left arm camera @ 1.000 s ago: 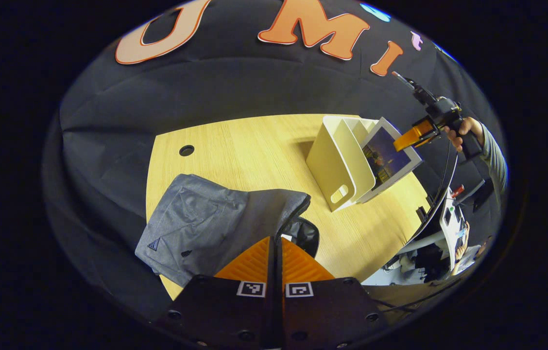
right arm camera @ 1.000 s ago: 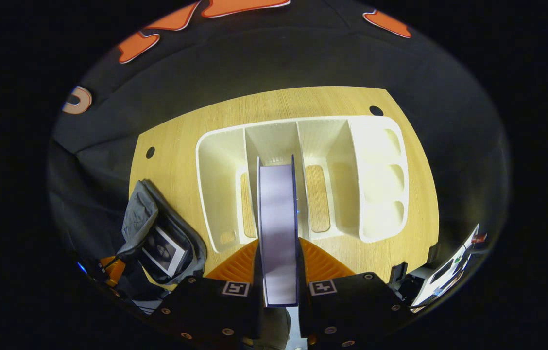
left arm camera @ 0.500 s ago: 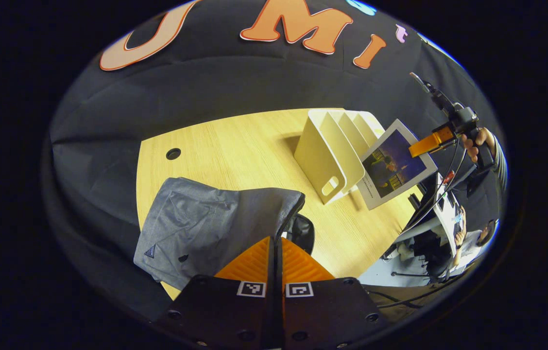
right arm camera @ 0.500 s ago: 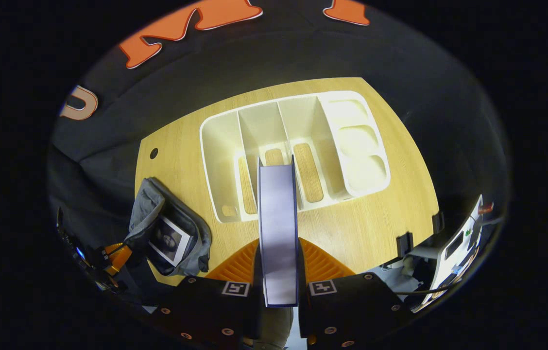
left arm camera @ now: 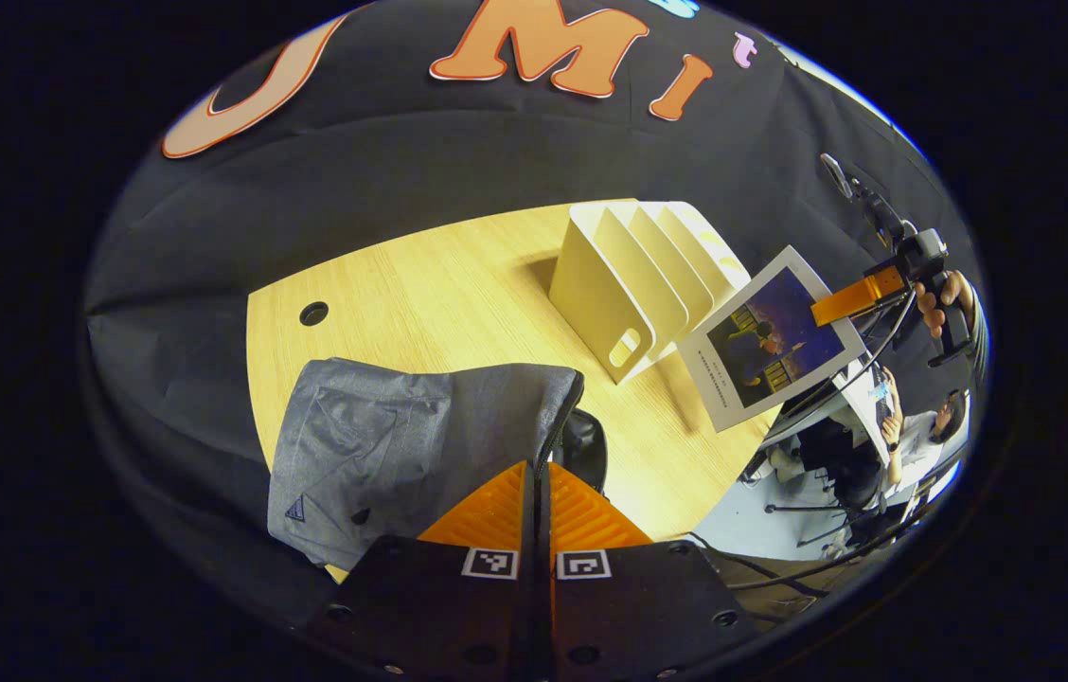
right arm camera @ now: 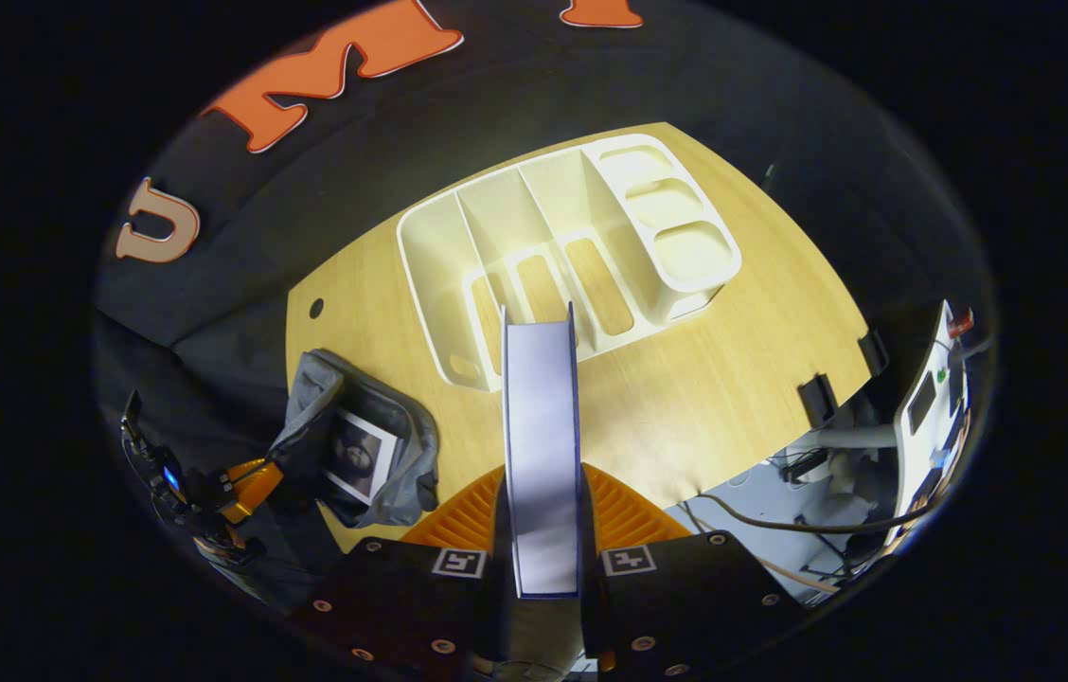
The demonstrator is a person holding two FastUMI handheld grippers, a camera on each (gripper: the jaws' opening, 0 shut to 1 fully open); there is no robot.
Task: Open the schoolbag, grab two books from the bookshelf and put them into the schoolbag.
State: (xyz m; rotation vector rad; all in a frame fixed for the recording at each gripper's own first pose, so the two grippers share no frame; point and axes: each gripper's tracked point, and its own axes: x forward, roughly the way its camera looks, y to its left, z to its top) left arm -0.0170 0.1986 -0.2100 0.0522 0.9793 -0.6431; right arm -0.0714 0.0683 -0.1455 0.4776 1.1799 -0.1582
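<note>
Overhead, right gripper [right arm camera: 542, 511] clamps book [right arm camera: 542, 445] clear of bookshelf [right arm camera: 572, 246].

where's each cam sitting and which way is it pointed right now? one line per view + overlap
Left gripper view: rides the left gripper, low beside the schoolbag, facing across the table; its orange fingers meet.
Right gripper view: rides the right gripper, high, looking down the held book at the bookshelf.
Shared: schoolbag, bookshelf, table, book; each sees the other gripper.
</note>
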